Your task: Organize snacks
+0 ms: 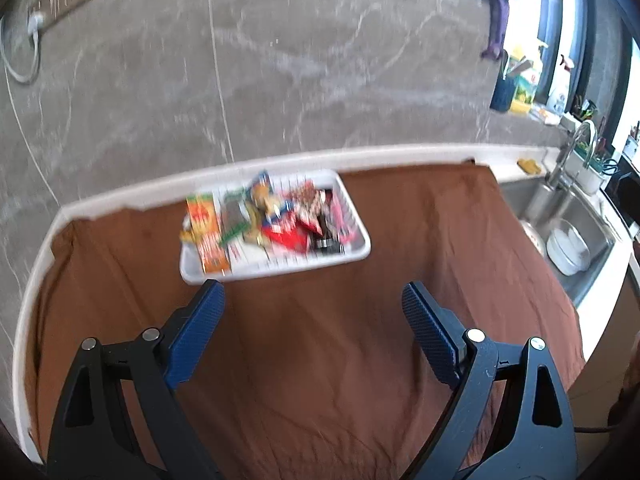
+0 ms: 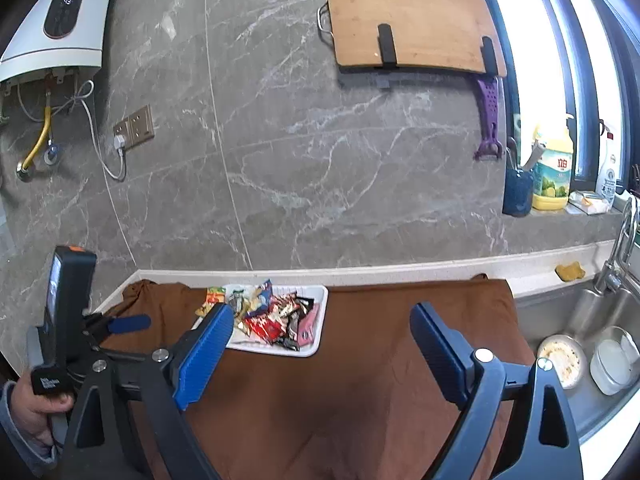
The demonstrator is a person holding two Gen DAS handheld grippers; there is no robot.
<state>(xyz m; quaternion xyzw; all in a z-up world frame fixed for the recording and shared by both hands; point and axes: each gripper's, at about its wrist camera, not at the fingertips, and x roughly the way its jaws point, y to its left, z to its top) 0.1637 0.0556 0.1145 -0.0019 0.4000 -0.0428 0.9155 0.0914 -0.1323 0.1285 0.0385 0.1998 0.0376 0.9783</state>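
A wooden cutting board [image 2: 412, 24] hangs above the sink [image 2: 592, 320] holding dishes [image 2: 612, 364].

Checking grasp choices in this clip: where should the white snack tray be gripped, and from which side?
Probably the white tray by its near rim, coming from the cloth side. That long edge faces both open grippers and stands bare, while the snack packets pile up behind it and the wall closes off the far side.

White basket [image 1: 352, 256], brown cloth [image 1: 320, 360], grey veined wall [image 2: 320, 160].
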